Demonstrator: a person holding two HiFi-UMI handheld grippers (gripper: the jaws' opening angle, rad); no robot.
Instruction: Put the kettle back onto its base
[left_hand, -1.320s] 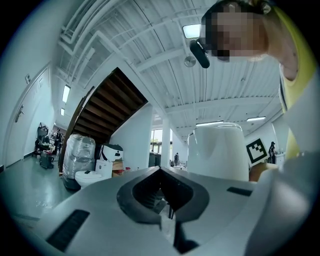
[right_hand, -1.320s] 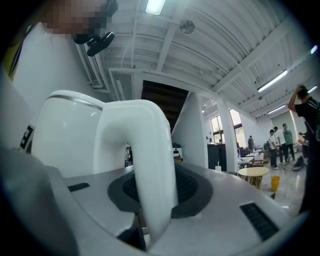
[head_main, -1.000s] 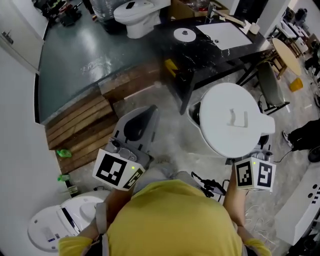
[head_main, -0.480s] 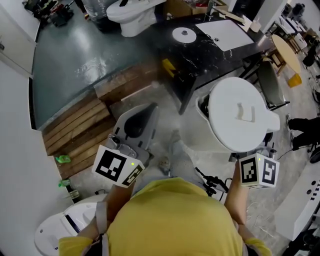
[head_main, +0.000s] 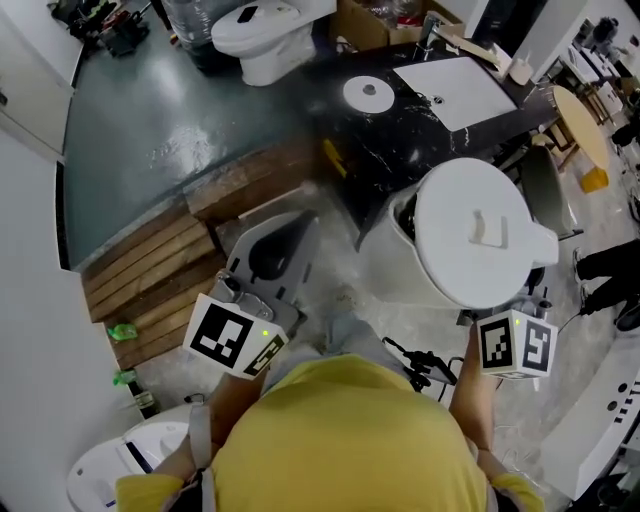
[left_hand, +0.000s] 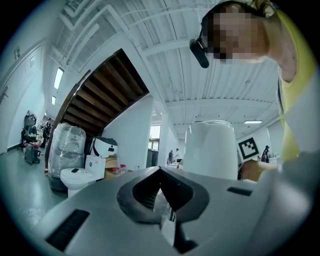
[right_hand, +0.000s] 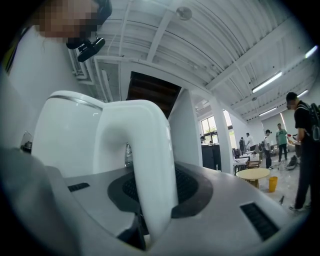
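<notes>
A white kettle (head_main: 480, 235) hangs in the air, seen lid-up in the head view, just in front of a black counter (head_main: 400, 140). My right gripper (right_hand: 152, 197) is shut on the kettle's white handle (right_hand: 145, 150); its marker cube (head_main: 513, 345) shows below the kettle. The round white kettle base (head_main: 368, 95) lies on the counter, well beyond the kettle. My left gripper (head_main: 283, 240) is held out level to the left of the kettle, jaws shut on nothing. In the left gripper view, that gripper (left_hand: 161, 185) has the kettle (left_hand: 210, 147) to its right.
A white sheet (head_main: 455, 90) lies on the counter beside the base. A toilet (head_main: 262, 25) stands beyond, wooden planks (head_main: 170, 250) on the floor to the left, a chair (head_main: 545, 175) and round table (head_main: 580, 120) to the right. People stand far off.
Both grippers and the kettle have moved forward towards the black counter; the base and counter now sit nearer in the head view. The grip on the handle is unchanged.
</notes>
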